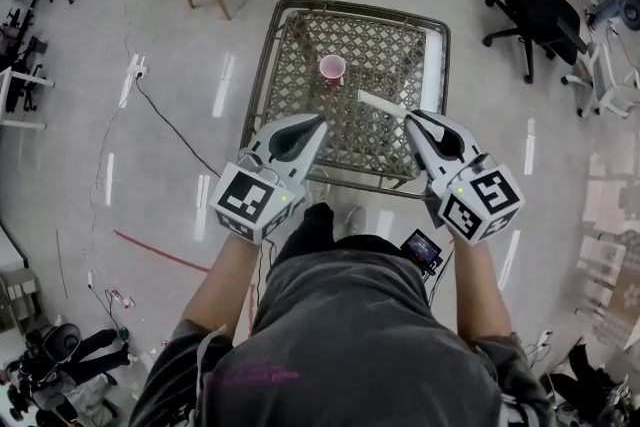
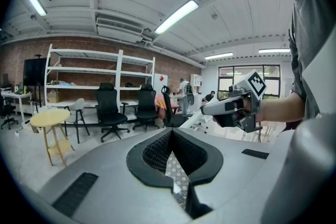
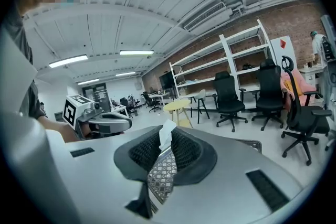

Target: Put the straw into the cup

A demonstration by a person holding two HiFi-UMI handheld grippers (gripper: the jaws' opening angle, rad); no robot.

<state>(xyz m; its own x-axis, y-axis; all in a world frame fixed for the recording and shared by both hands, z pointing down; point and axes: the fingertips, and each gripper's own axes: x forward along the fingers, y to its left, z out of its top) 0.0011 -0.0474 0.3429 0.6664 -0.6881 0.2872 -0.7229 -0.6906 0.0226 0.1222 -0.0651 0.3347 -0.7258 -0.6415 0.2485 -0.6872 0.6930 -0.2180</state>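
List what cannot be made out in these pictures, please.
- Cup contents: head view, too small to tell; both gripper views miss the cup.
- Straw near end: head view, hidden inside the right tool; the right gripper view shows only a white tip.
- Table legs: head view, covered by its lattice top.

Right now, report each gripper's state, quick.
Left gripper: closed, nothing between the jaws.
Right gripper: closed on the white straw.
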